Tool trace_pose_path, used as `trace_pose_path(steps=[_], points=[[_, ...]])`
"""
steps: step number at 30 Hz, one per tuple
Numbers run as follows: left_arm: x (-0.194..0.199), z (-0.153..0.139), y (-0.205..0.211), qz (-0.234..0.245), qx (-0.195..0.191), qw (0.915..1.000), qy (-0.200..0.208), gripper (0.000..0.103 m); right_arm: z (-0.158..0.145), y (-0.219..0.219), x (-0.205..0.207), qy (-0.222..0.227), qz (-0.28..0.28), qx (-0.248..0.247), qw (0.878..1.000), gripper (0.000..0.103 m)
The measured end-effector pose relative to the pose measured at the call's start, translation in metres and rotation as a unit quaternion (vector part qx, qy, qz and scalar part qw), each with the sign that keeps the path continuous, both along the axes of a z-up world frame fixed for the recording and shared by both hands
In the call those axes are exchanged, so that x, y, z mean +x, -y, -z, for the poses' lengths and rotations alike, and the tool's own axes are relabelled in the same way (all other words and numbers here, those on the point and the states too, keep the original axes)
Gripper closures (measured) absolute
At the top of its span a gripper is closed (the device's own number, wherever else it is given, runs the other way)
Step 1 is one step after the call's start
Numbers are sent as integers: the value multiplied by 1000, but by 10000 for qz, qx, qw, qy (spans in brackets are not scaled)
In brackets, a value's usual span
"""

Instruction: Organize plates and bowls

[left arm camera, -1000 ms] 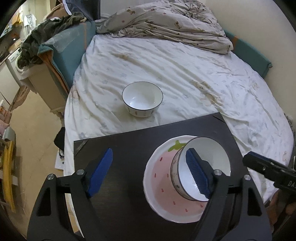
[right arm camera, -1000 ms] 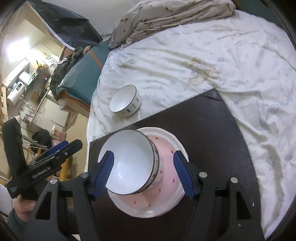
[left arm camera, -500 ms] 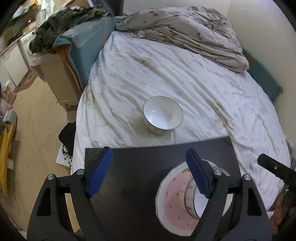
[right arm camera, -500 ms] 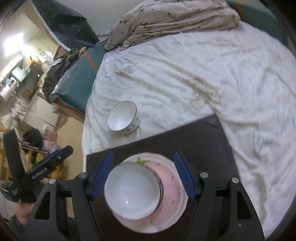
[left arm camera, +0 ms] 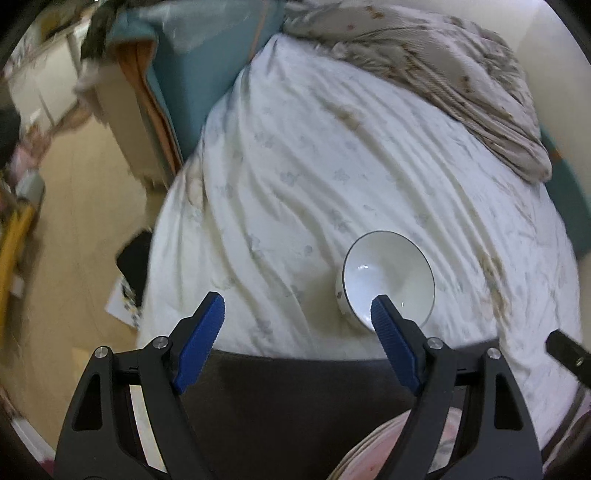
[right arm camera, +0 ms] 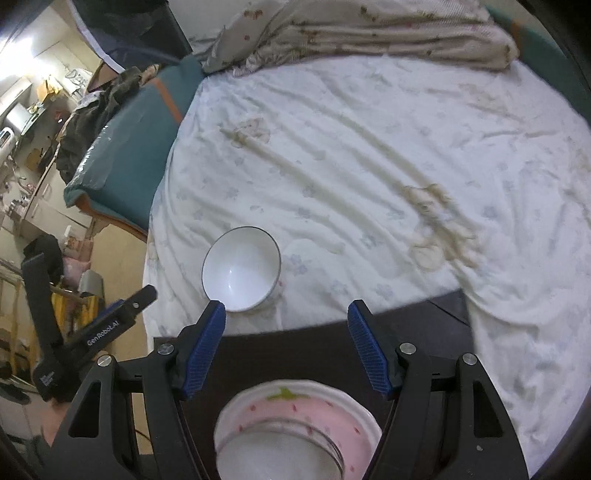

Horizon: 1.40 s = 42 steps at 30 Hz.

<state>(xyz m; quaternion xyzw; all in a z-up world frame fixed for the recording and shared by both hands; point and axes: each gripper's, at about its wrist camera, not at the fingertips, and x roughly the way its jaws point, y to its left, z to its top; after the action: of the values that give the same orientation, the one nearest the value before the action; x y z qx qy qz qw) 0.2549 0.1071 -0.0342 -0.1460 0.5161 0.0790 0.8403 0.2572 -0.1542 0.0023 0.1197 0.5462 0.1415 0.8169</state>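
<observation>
A white bowl with a dark rim (left arm camera: 388, 275) (right arm camera: 242, 267) sits upright on the white bedsheet, just beyond the black board. My left gripper (left arm camera: 297, 314) hangs open above the board's far edge, its right fingertip overlapping the bowl's near rim in view. My right gripper (right arm camera: 286, 319) is open and empty too. Below it a pink strawberry plate (right arm camera: 295, 406) rests on the black board (right arm camera: 314, 354) with a second white bowl (right arm camera: 277, 458) standing in it. In the left wrist view, only the plate's edge (left arm camera: 373, 450) shows at the bottom.
A rumpled beige blanket (right arm camera: 351, 26) lies at the bed's far end. A teal mattress or cushion (right arm camera: 129, 147) leans beside the bed on the left. The left gripper's body (right arm camera: 74, 339) is at the right wrist view's left edge, over cluttered floor.
Both grippers have risen and drawn back from the plate and its bowl. The right gripper, which straddled that bowl, now stands clear of it. The left gripper has swung toward the bowl on the bed.
</observation>
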Motion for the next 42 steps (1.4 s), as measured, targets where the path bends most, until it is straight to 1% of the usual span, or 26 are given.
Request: trace_pose_path(steps=[2,4,6,11,13,15,17,18,19,20,21,22,23,24,25,26,27,28,30,33,36,42], points=[[17,10,-5,-79,-183,9998,-98,24,10,-7,17,-166,-27,-108,9998,32],[30,17,-8,-119,-160,9996,-202,24,22,-15,37,-286,-17,-226,9993,32],[45,27,-8,-104,-55,9994,-330,24,35,-21,53,-415,50,-245,9988,32],[69,57,2,205,83,9969,-750,24,72,-36,91,-851,206,-229,9959,32],[73,67,4,314,75,9956,-880,24,87,-46,101,-1006,115,-394,9941,32],[76,77,7,480,19,9943,-947,24,98,-56,107,-1059,-5,-585,9927,32],[78,83,12,644,124,9931,-970,24,109,-63,111,-1146,-104,-701,9909,33],[79,87,15,730,186,9921,-1003,24,114,-66,112,-1201,-145,-735,9899,38],[80,90,16,803,201,9911,-1040,26,120,-70,112,-1282,-216,-773,9885,49],[80,94,18,864,184,9903,-1071,29,127,-74,112,-1382,-304,-829,9865,54],[82,96,18,890,161,9899,-1088,38,132,-77,112,-1454,-376,-841,9851,63],[83,98,19,930,112,9894,-1113,48,136,-80,111,-1509,-443,-867,9837,69],[83,100,20,978,24,9888,-1128,55,139,-82,111,-1519,-478,-898,9831,70],[83,101,22,1028,-81,9881,-1137,67,141,-85,110,-1508,-521,-907,9830,76],[83,102,24,1061,-123,9878,-1136,74,143,-86,110,-1514,-566,-906,9827,82],[82,101,26,1099,-164,9875,-1117,77,145,-89,108,-1515,-621,-888,9825,86],[81,101,29,1163,-228,9866,-1118,85,145,-91,107,-1498,-678,-865,9826,93],[80,100,33,1226,-274,9856,-1134,94,145,-93,107,-1466,-713,-903,9825,94],[78,98,40,1284,-169,9846,-1171,97,143,-94,104,-1377,-710,-904,9838,94],[75,96,43,1340,-134,9835,-1210,97,142,-93,103,-1385,-696,-853,9842,94],[73,92,39,1326,-285,9838,-1173,98,141,-93,100,-1375,-728,-844,9842,94],[65,83,35,1335,-304,9840,-1138,98,132,-85,89,-1364,-698,-760,9853,93]])
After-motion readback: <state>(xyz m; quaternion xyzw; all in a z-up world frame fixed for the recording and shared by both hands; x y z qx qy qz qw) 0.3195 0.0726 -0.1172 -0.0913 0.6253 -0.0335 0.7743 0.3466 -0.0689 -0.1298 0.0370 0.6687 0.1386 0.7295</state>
